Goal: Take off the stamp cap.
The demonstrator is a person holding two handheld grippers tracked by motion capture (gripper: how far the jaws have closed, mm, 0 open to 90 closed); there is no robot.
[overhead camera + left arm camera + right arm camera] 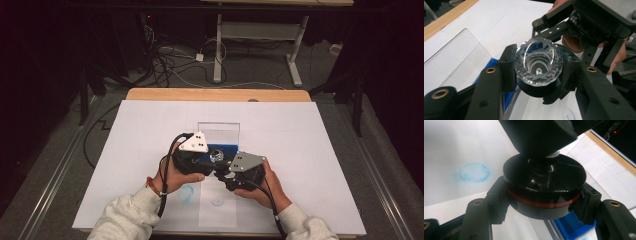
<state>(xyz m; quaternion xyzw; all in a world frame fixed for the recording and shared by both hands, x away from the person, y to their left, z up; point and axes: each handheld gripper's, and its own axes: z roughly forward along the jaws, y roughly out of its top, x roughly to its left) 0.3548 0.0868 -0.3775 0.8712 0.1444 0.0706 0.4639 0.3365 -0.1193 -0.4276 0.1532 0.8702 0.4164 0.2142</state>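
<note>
My left claw (537,75) is clenched on a faceted glass knob (538,62), and my right claw (544,202) grips the black disc (544,187) with its red ring just beneath the knob. Both are held together above the white worktop (140,130), with a blue tray (222,149) just behind them.

Faceted clear glass knob (538,62), cup-shaped, its open mouth turned toward the left gripper view's camera, a small stud at its centre. At its 6 o'clock sits a round black base (544,186), disc-shaped with a red band around its side, directly joined beneath the glass.
</note>
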